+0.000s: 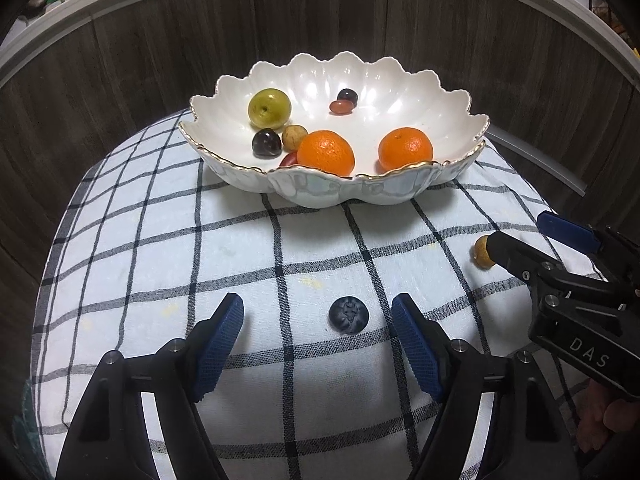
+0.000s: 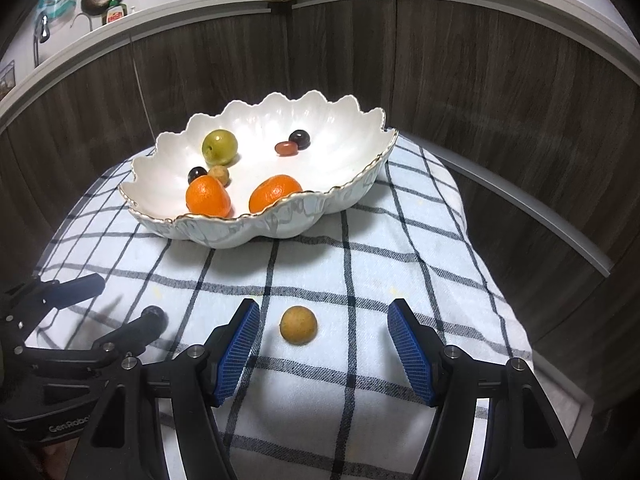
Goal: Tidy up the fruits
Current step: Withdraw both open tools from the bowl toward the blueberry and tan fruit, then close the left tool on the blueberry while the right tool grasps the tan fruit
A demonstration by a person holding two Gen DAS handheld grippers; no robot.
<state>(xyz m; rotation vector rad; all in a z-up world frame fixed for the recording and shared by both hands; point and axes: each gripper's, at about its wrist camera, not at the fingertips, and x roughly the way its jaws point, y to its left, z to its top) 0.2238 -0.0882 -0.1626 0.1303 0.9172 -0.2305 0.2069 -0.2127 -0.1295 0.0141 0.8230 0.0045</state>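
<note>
Checked cloth (image 1: 160, 240), white with dark lines, covers the table; dark wood-grain panels (image 1: 320, 20) topped by a white ledge curve behind. Upper centre sits a scalloped white bowl (image 1: 400, 196) with two oranges (image 1: 326, 152) and smaller fruit. Lower centre, the left gripper (image 1: 318, 340) stands open around a blueberry (image 1: 349, 315), pads clear. The right gripper (image 2: 324, 344) stands open around a small tan fruit (image 2: 298, 325), not touching it.

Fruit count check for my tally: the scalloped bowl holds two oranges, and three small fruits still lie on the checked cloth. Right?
Not quite: only two fruits lie on the cloth, a blueberry and a tan fruit, per both wrist views. The bowl does hold two oranges.
</note>
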